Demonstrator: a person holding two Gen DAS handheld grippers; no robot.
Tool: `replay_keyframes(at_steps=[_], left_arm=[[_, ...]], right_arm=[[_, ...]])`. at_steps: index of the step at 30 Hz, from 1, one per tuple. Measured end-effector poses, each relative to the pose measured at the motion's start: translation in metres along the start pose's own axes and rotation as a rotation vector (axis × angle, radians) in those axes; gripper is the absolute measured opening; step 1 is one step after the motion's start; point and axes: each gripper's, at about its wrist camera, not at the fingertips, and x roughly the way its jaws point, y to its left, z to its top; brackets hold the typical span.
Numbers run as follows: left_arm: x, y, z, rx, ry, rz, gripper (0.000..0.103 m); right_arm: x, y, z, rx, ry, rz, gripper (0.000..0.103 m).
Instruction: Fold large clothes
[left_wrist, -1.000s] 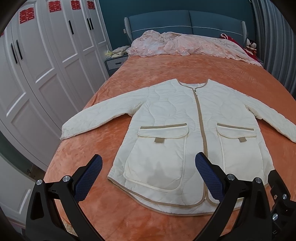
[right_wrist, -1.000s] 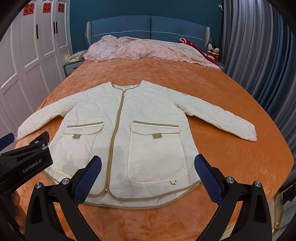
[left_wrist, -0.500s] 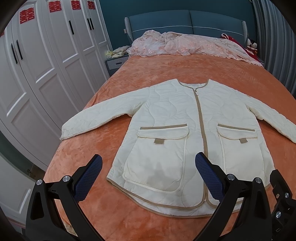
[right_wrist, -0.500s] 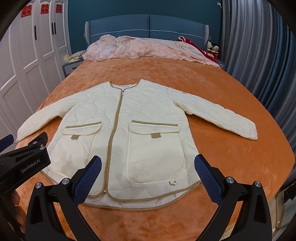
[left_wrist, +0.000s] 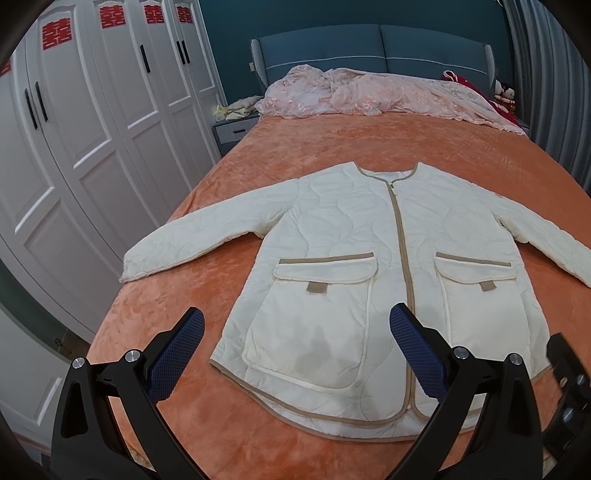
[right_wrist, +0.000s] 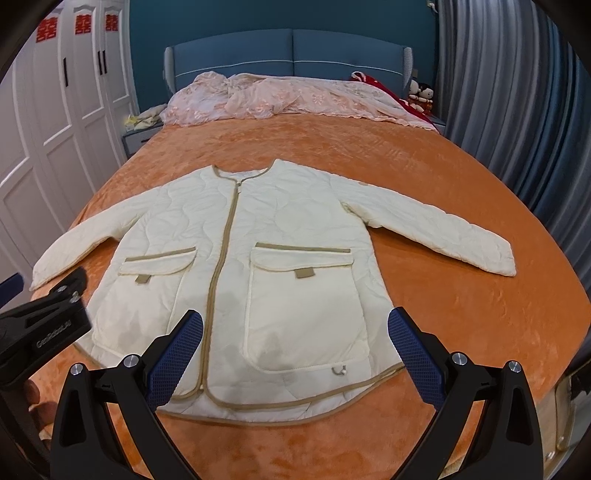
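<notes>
— What are the grippers doing?
— The left gripper (left_wrist: 296, 332) and right gripper (right_wrist: 295, 332) hang spread wide, empty, above the hem.
— And the quilted jacket (right_wrist: 258, 266)?
— Flat, zipped, sleeves out, on the orange bedspread (right_wrist: 461, 314).

Both cameras now sit a little nearer the cream jacket (left_wrist: 373, 266), which fills slightly more of each view. In the right wrist view the left gripper (right_wrist: 44, 328) (only its black body shows, at the left edge) stands higher and closer to the jacket's near left hem than a second ago.
</notes>
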Motion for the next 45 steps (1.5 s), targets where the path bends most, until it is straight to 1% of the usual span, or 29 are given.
replay_keyframes(at_steps=[3, 6, 9, 11, 13, 14, 16, 19, 21, 22, 23, 24, 26, 28, 29, 30, 31, 32, 33, 34, 35, 36, 38, 39, 41, 43, 44, 45], left_arm=[[0.000, -0.002, -0.001, -0.001, -0.029, 0.021, 0.098], [0.002, -0.005, -0.001, 0.013, -0.043, 0.023, 0.098], [0.012, -0.011, 0.001, 0.042, -0.010, -0.011, 0.098], [0.020, -0.015, 0.002, 0.043, 0.013, -0.009, 0.098], [0.031, -0.019, 0.005, 0.056, 0.026, -0.012, 0.098], [0.036, -0.021, 0.006, 0.060, 0.031, -0.008, 0.098], [0.043, -0.021, 0.008, 0.049, 0.027, -0.024, 0.098], [0.063, -0.019, 0.015, 0.006, 0.044, -0.002, 0.098], [0.078, -0.016, 0.019, -0.024, 0.071, 0.001, 0.098], [0.083, -0.015, 0.021, -0.038, 0.077, 0.004, 0.098], [0.089, -0.014, 0.023, -0.056, 0.071, 0.004, 0.098], [0.092, -0.013, 0.024, -0.060, 0.064, 0.011, 0.098], [0.100, -0.017, 0.026, -0.047, 0.046, 0.057, 0.098], [0.107, -0.020, 0.029, -0.032, 0.051, 0.068, 0.098], [0.111, -0.020, 0.029, -0.031, 0.063, 0.066, 0.098], [0.116, -0.021, 0.030, -0.040, 0.080, 0.062, 0.098], [0.121, -0.020, 0.030, -0.049, 0.098, 0.053, 0.098], [0.126, -0.021, 0.031, -0.054, 0.119, 0.044, 0.098], [0.129, -0.021, 0.031, -0.055, 0.129, 0.043, 0.098], [0.132, -0.021, 0.030, -0.053, 0.138, 0.046, 0.098], [0.134, -0.021, 0.030, -0.052, 0.140, 0.048, 0.098], [0.136, -0.020, 0.030, -0.050, 0.140, 0.048, 0.098], [0.138, -0.017, 0.030, -0.052, 0.136, 0.059, 0.098], [0.139, -0.015, 0.031, -0.055, 0.134, 0.058, 0.098], [0.141, -0.010, 0.033, -0.055, 0.128, 0.061, 0.098], [0.144, -0.002, 0.036, -0.062, 0.120, 0.067, 0.098], [0.146, 0.002, 0.037, -0.069, 0.120, 0.069, 0.098], [0.148, 0.006, 0.038, -0.080, 0.118, 0.069, 0.098]], right_arm=[[0.009, -0.019, 0.000, 0.049, -0.027, -0.010, 0.098], [0.024, -0.053, 0.000, 0.159, -0.044, 0.020, 0.098], [0.050, -0.100, 0.001, 0.304, -0.025, 0.025, 0.098], [0.069, -0.135, 0.001, 0.402, -0.025, 0.024, 0.098], [0.090, -0.177, 0.002, 0.500, -0.052, 0.003, 0.098], [0.099, -0.193, 0.002, 0.531, -0.062, -0.008, 0.098], [0.123, -0.233, 0.005, 0.605, -0.074, -0.033, 0.098], [0.152, -0.279, 0.008, 0.673, -0.099, -0.056, 0.098], [0.175, -0.317, 0.006, 0.748, -0.109, -0.078, 0.098], [0.183, -0.328, 0.005, 0.777, -0.110, -0.078, 0.098], [0.196, -0.348, 0.001, 0.830, -0.101, -0.100, 0.098], [0.202, -0.358, -0.001, 0.856, -0.097, -0.114, 0.098], [0.217, -0.385, -0.011, 0.939, -0.088, -0.157, 0.098], [0.225, -0.398, -0.019, 0.988, -0.086, -0.161, 0.094], [0.231, -0.406, -0.024, 1.016, -0.083, -0.150, 0.089], [0.237, -0.412, -0.027, 1.036, -0.082, -0.143, 0.085], [0.238, -0.413, -0.028, 1.036, -0.094, -0.154, 0.084], [0.239, -0.416, -0.028, 1.029, -0.107, -0.164, 0.080], [0.241, -0.415, -0.025, 1.018, -0.111, -0.170, 0.064], [0.247, -0.414, -0.021, 1.010, -0.098, -0.164, 0.051], [0.251, -0.415, -0.017, 1.008, -0.079, -0.166, 0.030], [0.257, -0.415, -0.012, 1.010, -0.067, -0.162, 0.019], [0.261, -0.406, 0.001, 1.012, -0.080, -0.134, 0.014], [0.261, -0.404, 0.008, 1.003, -0.095, -0.123, 0.013], [0.248, -0.384, 0.035, 0.937, -0.161, -0.073, 0.012], [0.227, -0.337, 0.078, 0.790, -0.246, 0.022, 0.012], [0.219, -0.315, 0.094, 0.724, -0.268, 0.059, 0.012], [0.207, -0.279, 0.116, 0.619, -0.300, 0.117, 0.012]])
